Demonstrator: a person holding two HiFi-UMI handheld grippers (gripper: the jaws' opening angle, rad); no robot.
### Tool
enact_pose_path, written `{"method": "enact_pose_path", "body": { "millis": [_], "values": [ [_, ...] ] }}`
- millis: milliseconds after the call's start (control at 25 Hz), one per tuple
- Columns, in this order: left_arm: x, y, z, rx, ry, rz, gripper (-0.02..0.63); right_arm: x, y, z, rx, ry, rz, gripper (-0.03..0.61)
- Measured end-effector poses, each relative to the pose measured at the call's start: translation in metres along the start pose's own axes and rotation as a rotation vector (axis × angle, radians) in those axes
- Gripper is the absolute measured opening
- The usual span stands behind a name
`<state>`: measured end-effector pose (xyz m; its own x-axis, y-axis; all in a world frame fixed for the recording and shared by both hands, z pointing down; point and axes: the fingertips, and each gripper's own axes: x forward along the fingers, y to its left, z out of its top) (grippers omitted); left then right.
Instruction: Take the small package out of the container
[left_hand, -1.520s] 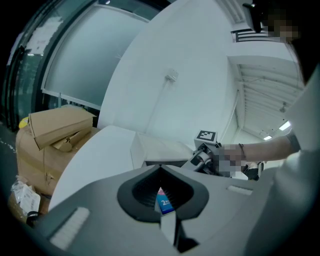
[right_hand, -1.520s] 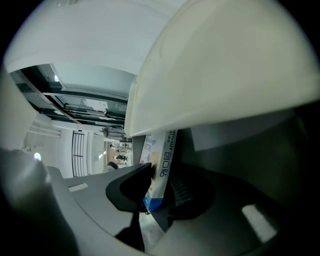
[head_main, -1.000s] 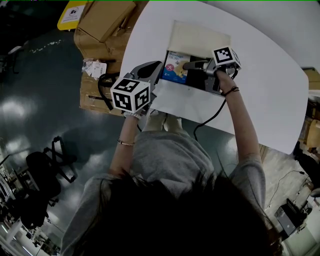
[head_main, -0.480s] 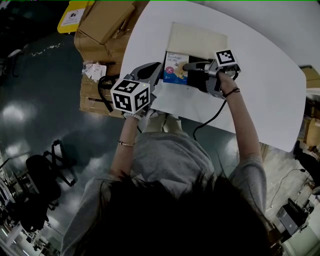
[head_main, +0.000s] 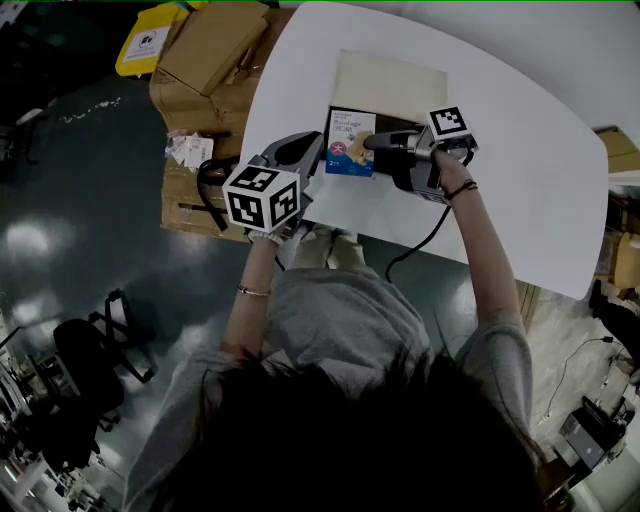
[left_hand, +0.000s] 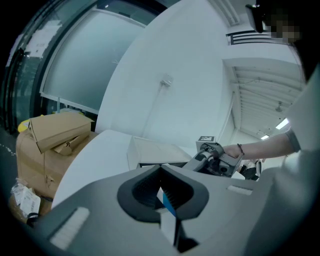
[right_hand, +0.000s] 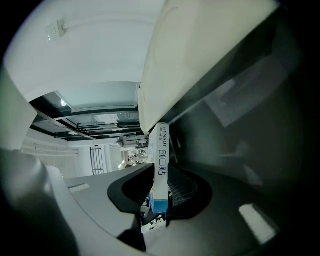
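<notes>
The container is a white flat box with its lid thrown back, lying on the white table. The small blue-and-white package is raised above the box's dark inside. My right gripper is shut on the package's right edge. In the right gripper view the package stands edge-on between the pads, under the pale lid. My left gripper is at the box's left side, its jaws closed on a thin white edge of the box. The blue package shows just behind that edge.
Brown cardboard boxes are stacked on the floor left of the table, with a yellow item behind them. A black cable hangs from the right gripper over the table's near edge. The box's front flap lies flat toward me.
The package has come up from lying flat inside the box and now stands higher and more upright in the right gripper. The left gripper has hardly moved.
</notes>
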<state>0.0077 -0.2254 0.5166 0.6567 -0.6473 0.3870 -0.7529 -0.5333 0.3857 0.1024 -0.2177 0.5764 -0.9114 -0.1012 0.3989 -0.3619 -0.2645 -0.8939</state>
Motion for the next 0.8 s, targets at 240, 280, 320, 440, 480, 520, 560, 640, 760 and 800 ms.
{"method": "enact_pose_path", "body": {
  "millis": [240, 280, 320, 440, 480, 520, 560, 640, 760, 800],
  "values": [
    [0.000, -0.004, 0.002, 0.015, -0.004, -0.014, -0.008, -0.004, -0.002, -0.004, -0.019, -0.020, 0.007, 0.103],
    [-0.001, -0.006, 0.002, 0.019, -0.004, -0.017, -0.008, -0.005, -0.001, -0.006, -0.028, -0.030, 0.008, 0.103],
    [-0.002, -0.008, 0.002, 0.023, -0.005, -0.020, -0.008, -0.007, 0.000, -0.009, -0.041, -0.040, 0.009, 0.103],
    [-0.006, -0.013, 0.003, 0.033, -0.010, -0.027, -0.008, -0.013, 0.007, -0.014, -0.103, -0.069, 0.013, 0.103],
    [-0.006, -0.014, 0.005, 0.034, -0.013, -0.029, -0.008, -0.015, 0.010, -0.015, -0.129, -0.079, 0.014, 0.103],
    [-0.006, -0.015, 0.006, 0.036, -0.016, -0.031, -0.008, -0.017, 0.014, -0.015, -0.155, -0.090, 0.017, 0.103],
    [-0.007, -0.016, 0.008, 0.039, -0.019, -0.034, -0.008, -0.018, 0.017, -0.015, -0.177, -0.102, 0.025, 0.103],
    [-0.008, -0.018, 0.011, 0.047, -0.024, -0.040, -0.008, -0.022, 0.025, -0.014, -0.219, -0.131, 0.043, 0.103],
    [-0.011, -0.022, 0.015, 0.060, -0.032, -0.045, -0.008, -0.032, 0.035, -0.017, -0.290, -0.186, 0.028, 0.103],
    [-0.012, -0.024, 0.017, 0.063, -0.036, -0.047, -0.008, -0.036, 0.039, -0.018, -0.317, -0.206, 0.031, 0.103]
  ]
}}
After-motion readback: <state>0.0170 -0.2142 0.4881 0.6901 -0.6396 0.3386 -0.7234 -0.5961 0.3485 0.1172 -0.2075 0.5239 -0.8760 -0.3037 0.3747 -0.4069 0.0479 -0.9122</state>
